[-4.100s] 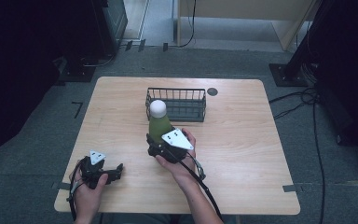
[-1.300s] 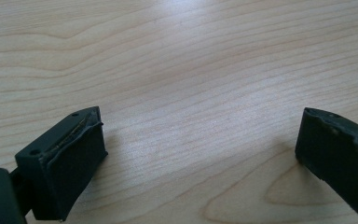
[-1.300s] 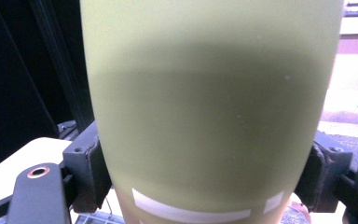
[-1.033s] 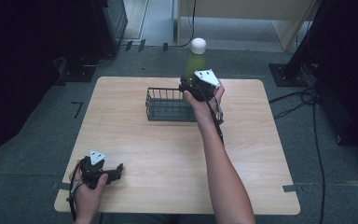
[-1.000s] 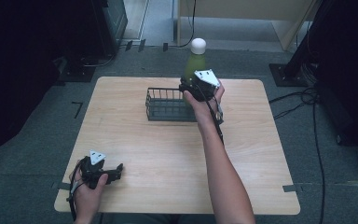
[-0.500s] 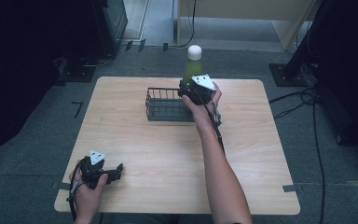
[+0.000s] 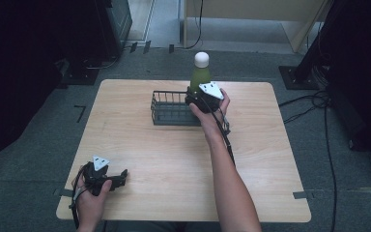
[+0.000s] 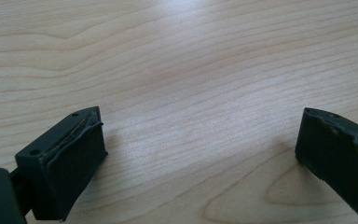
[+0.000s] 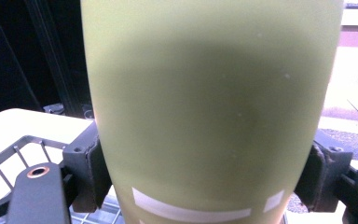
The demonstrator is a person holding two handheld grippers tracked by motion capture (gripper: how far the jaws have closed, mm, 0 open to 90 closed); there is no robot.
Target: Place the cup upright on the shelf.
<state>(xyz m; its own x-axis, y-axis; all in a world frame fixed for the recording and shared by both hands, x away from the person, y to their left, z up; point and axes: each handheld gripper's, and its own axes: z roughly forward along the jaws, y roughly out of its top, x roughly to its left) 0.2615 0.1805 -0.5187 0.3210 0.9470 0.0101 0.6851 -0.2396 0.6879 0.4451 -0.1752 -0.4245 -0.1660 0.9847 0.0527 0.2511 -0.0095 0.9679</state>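
**Green bottle held upright over the wire basket**

From where I stand, the right gripper (image 7: 198, 96) has its two black jaws pinched on the lower body of a matte olive-green metal bottle with a white rounded cap (image 7: 200, 72). In the right gripper view the bottle (image 9: 212, 107) sits squarely between the pads (image 9: 87, 172), one pressed against each flank, with a pale printed band just below the level of the grip. The bottle stands upright, its cap pointing up and well above the hand.

It hangs over the right end of a black wire basket with a grid floor (image 7: 166, 107), which sits on the far middle part of the light wooden table (image 7: 270, 159). Its base is hidden behind the gripper and hand, so I cannot tell whether it touches the basket floor. In the right gripper view the basket's rim (image 9: 9, 149) shows just beside and below the left jaw.

The left gripper (image 7: 121, 175) rests at the near left corner of the table, well apart from the basket. Its jaws are spread wide, with bare wood grain between the pads (image 8: 70, 161).
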